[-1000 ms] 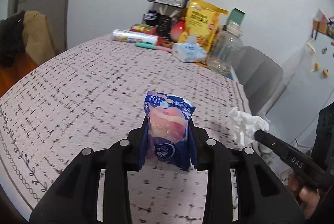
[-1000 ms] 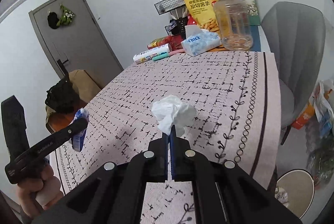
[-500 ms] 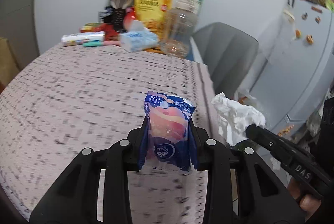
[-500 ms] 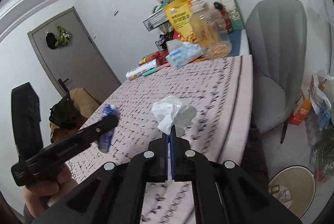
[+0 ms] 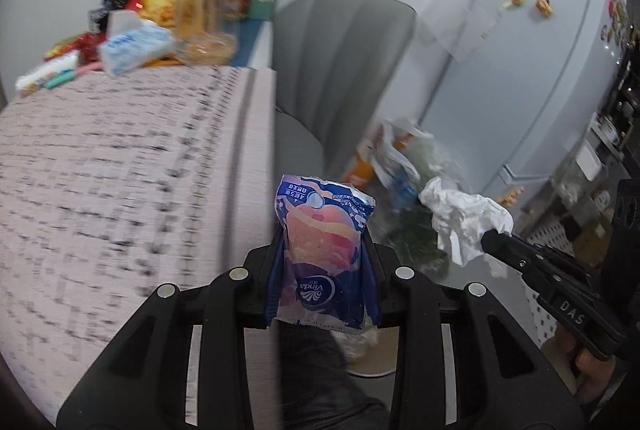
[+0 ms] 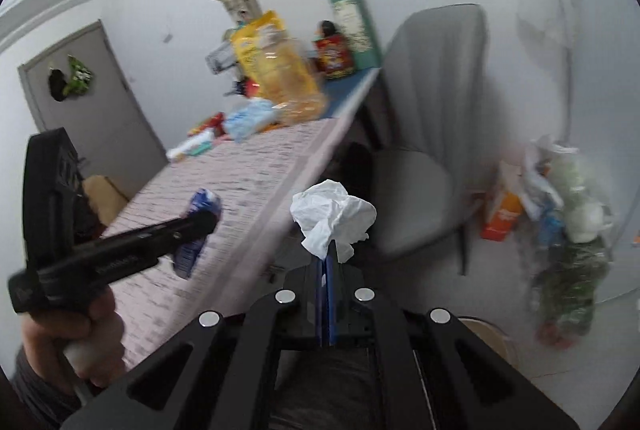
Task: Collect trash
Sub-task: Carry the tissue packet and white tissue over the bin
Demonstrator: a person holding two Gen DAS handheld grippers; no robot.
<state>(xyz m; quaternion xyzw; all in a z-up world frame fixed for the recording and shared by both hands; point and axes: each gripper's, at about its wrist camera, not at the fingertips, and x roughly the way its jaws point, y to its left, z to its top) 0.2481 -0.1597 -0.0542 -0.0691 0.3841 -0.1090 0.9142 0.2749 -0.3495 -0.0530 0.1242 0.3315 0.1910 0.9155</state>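
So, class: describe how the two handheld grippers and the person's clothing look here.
Both the left gripper and the right gripper are matte black plastic with cut-out frames, round silver bolt heads and blue finger pads. The right one carries white "DAS" lettering on its side. A dark grey sleeve covers the left wrist.

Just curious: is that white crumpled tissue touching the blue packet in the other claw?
Apart. The left wrist view shows open floor between the tissue and the packet.
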